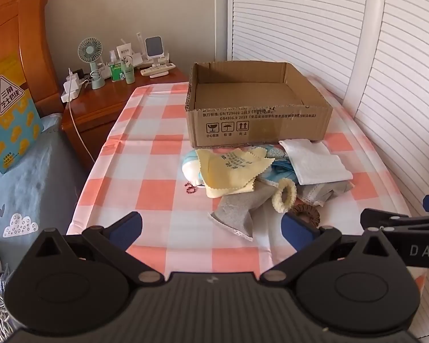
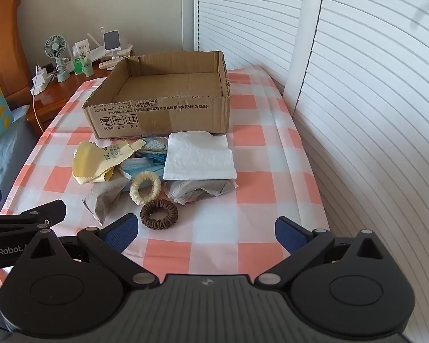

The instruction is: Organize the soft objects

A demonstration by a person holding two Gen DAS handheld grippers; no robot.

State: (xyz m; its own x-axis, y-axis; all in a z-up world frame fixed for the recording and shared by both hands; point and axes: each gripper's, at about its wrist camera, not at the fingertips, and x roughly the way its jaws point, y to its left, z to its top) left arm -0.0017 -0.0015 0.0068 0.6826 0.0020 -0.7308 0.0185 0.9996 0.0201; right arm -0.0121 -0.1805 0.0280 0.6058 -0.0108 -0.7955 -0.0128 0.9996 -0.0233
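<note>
A bedroom table with a pink and white checked cloth [image 2: 251, 200] fills the middle of both views, with white slatted doors [image 2: 371, 85] on the right side.

The right gripper [image 2: 204, 233] hangs low at the bottom of its view, over the near part of the cloth. Its two blue fingers [image 2: 121, 233] are wide apart and hold nothing. Just above the left finger lies a brown scrunchie [image 2: 159, 214], near but not touching. A cream scrunchie [image 2: 145, 187] sits right above the brown one.

The left gripper [image 1: 211, 230] is also at the bottom of its view, fingers wide apart and holding nothing. A gray cloth [image 1: 238, 208] lies between its fingers and a little further up the frame. In this view the right finger covers part of the brown scrunchie.

Further out, in the middle of each frame, is the pile of soft things. A yellow cloth [image 2: 100, 157] with printing lies on the left and a folded white towel [image 2: 198, 157] on the right. Blue face masks [image 2: 146, 165] peek out from under them, mostly hidden. Another gray cloth [image 2: 200, 191] sticks out below the towel.

Behind the pile stands an open cardboard box [image 2: 163, 114], touching the towel's far edge.

In the upper left, a wooden nightstand [image 1: 100, 105] holds a small fan [image 1: 90, 53] and bottles too small to make out. A little red bead string [image 1: 191, 188] lies left of the pile.
</note>
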